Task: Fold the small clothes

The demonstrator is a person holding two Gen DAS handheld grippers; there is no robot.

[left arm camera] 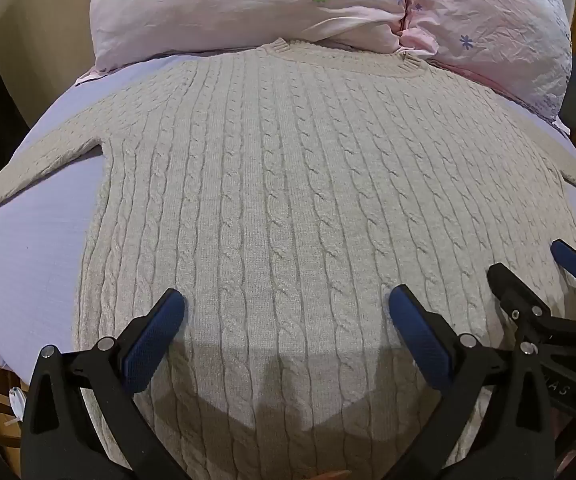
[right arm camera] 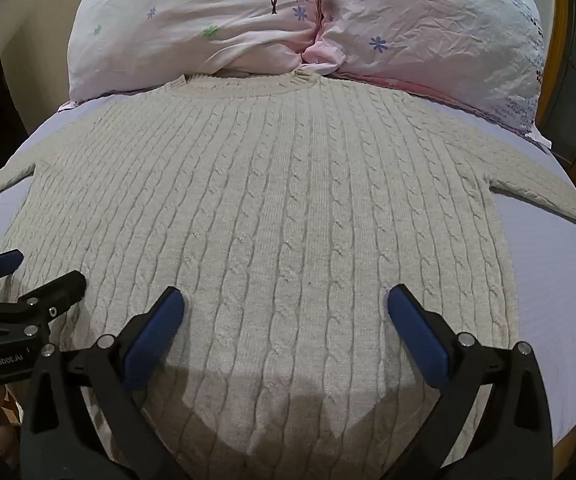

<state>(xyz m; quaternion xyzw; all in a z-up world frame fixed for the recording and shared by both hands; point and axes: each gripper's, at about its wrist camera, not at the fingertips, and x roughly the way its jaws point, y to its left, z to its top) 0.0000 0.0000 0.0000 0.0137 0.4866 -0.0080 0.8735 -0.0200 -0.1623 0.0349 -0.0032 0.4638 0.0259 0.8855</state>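
Both tongs, left gripper (left arm camera: 286, 312) and right gripper (right arm camera: 286, 310), hover wide apart, empty, above the flat sweater's (left arm camera: 288, 184) hem. Folding seems unstarted; next, grip a sleeve (right arm camera: 547, 194).

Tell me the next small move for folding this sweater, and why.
Probably move the left claw out to the left sleeve and pinch it, to fold it across the body. The sweater lies flat and face up on the sheet, sleeves spread out to both sides, nothing folded yet. Both the left claw and right claw hover open over the hem, holding nothing.
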